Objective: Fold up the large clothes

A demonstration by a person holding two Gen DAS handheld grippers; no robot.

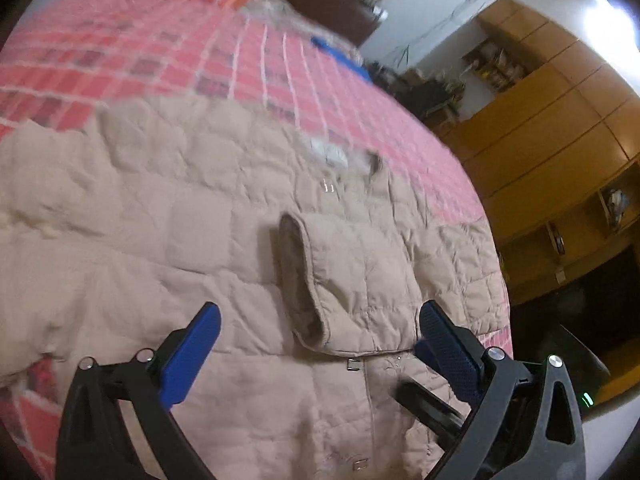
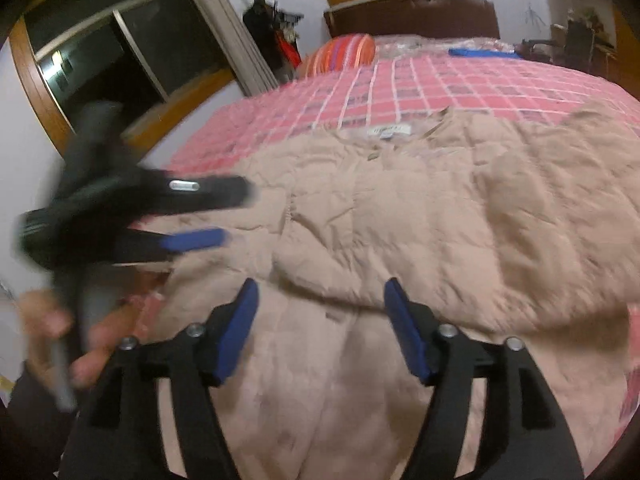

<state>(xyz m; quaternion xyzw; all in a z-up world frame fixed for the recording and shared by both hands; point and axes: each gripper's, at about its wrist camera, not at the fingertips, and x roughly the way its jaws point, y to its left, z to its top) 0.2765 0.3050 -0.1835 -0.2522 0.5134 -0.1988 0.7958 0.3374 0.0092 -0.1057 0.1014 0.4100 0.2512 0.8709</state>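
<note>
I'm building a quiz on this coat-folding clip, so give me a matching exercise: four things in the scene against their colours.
Things:
1. quilted coat
2. bedspread
3. pillow
4. left gripper pads

Colours:
a. blue
b. orange and purple stripes
c. beige
d. pink check

Pairs: 1-c, 2-d, 3-b, 4-a
</note>
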